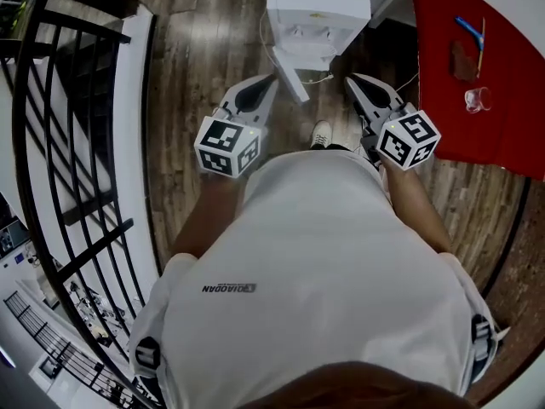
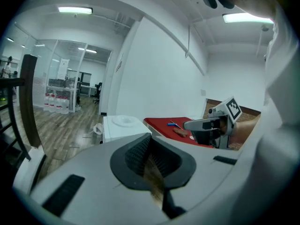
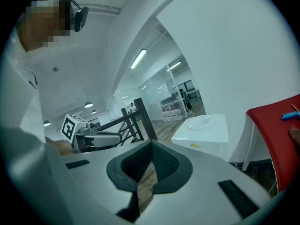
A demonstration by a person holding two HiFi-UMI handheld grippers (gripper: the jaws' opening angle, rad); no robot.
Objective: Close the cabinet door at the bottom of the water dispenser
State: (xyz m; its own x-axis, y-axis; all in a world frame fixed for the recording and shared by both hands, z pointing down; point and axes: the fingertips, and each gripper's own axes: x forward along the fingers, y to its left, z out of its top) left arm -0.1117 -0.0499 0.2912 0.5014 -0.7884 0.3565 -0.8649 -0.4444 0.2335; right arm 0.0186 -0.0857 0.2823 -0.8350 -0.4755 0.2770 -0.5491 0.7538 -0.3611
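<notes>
The white water dispenser (image 1: 318, 7) stands on the wooden floor ahead of me, also visible in the left gripper view (image 2: 123, 125) and the right gripper view (image 3: 204, 130). Its bottom cabinet door (image 1: 288, 72) hangs open, swung out toward me. My left gripper (image 1: 269, 81) is held just left of the door's edge, its jaws together with nothing between them (image 2: 150, 136). My right gripper (image 1: 351, 79) hovers to the right of the dispenser's base, shut and empty (image 3: 151, 143). Neither gripper touches the door.
A table with a red cloth (image 1: 502, 100) stands close on the right, carrying a glass (image 1: 478, 100) and a blue pen (image 1: 468, 32). A black railing (image 1: 60, 143) runs along the left. The person's shoe (image 1: 321, 134) rests on the floor below the door.
</notes>
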